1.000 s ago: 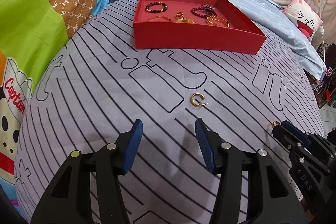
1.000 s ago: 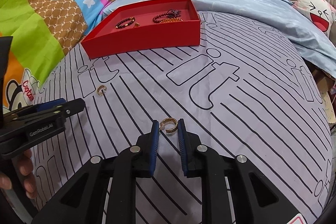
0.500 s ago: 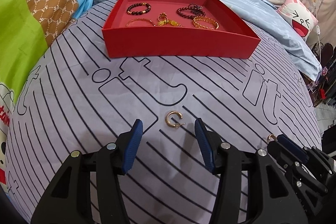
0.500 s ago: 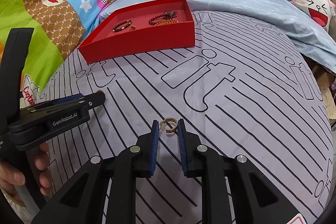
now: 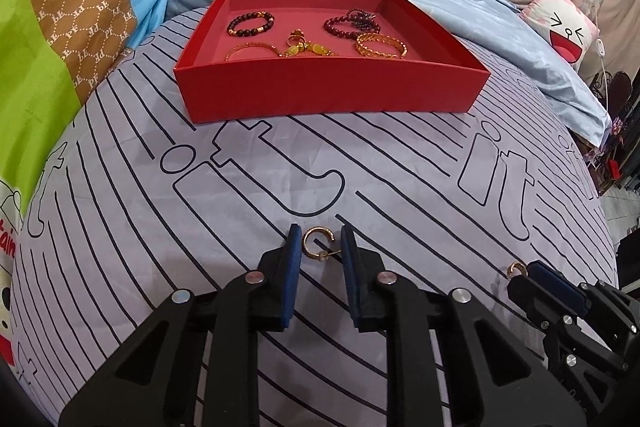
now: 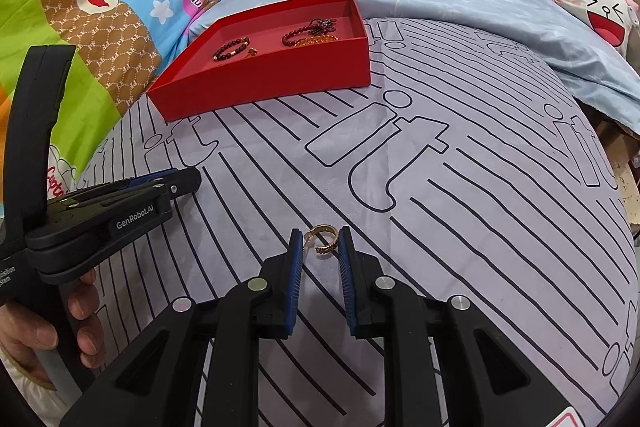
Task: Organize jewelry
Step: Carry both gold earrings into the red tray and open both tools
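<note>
A gold hoop earring [image 5: 317,243] lies on the striped grey cloth between the blue pads of my left gripper [image 5: 319,242], which is narrowed around it with a small gap each side. A gold ring [image 6: 322,241] lies between the pads of my right gripper [image 6: 320,241], also narrowed, the pads close beside it. The red tray [image 5: 332,99] stands farther back and holds bead bracelets [image 5: 251,24], gold bangles [image 5: 381,45] and a pendant. The tray also shows in the right wrist view [image 6: 264,83]. The right gripper [image 5: 536,273] and ring [image 5: 515,269] show at lower right of the left wrist view.
The cloth covers a rounded bed top that falls away at the edges. A colourful cartoon blanket [image 5: 60,39] lies left, a light blue sheet [image 6: 460,7] behind the tray, a cat pillow [image 5: 560,23] at the right. A hand [image 6: 44,331] holds the left gripper [image 6: 188,181].
My left gripper has moved forward to the hoop earring and narrowed around it. My right gripper has stayed around the ring with little change.
</note>
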The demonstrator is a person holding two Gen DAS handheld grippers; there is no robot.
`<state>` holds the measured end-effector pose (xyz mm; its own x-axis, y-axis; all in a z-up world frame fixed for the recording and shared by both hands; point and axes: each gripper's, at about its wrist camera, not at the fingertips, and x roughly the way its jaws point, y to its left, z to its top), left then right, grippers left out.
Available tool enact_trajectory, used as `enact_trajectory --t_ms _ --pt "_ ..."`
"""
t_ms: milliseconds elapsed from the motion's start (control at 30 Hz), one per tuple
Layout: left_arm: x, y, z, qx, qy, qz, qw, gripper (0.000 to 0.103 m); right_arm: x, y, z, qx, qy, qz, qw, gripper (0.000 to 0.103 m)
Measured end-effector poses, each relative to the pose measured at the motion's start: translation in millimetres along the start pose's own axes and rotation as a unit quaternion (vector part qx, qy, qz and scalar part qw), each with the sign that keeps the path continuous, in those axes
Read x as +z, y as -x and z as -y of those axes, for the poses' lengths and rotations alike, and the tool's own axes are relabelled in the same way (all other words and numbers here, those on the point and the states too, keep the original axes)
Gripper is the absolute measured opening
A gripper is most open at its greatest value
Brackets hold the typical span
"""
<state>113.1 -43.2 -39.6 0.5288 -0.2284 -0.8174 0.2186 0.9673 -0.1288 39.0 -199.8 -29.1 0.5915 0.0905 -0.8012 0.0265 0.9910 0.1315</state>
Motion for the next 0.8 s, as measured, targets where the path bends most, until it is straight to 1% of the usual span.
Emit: enact_trajectory --t_ms 300,467,567,800 --pt "-2.2 5.7 4.1 0.001 -0.006 -0.003 1.0000 0.019 0.6 6.9 -2.9 0.004 0.002 0.005 1.000 0.017" --pt "-3.1 17.9 8.3 0.007 -0.014 0.000 0.9999 0.019 4.6 14.2 -6.3 0.011 0.003 0.013 1.000 0.017" --pt "-2.9 26.5 9.5 0.006 -0.015 0.000 0.9999 0.019 8.5 19.6 -9.7 0.023 0.002 0.018 1.000 0.017" --pt "3.7 50.4 14.6 0.009 -0.026 0.014 0.9995 0.019 24.7 33.7 -22.6 0.031 0.017 0.041 0.999 0.017"
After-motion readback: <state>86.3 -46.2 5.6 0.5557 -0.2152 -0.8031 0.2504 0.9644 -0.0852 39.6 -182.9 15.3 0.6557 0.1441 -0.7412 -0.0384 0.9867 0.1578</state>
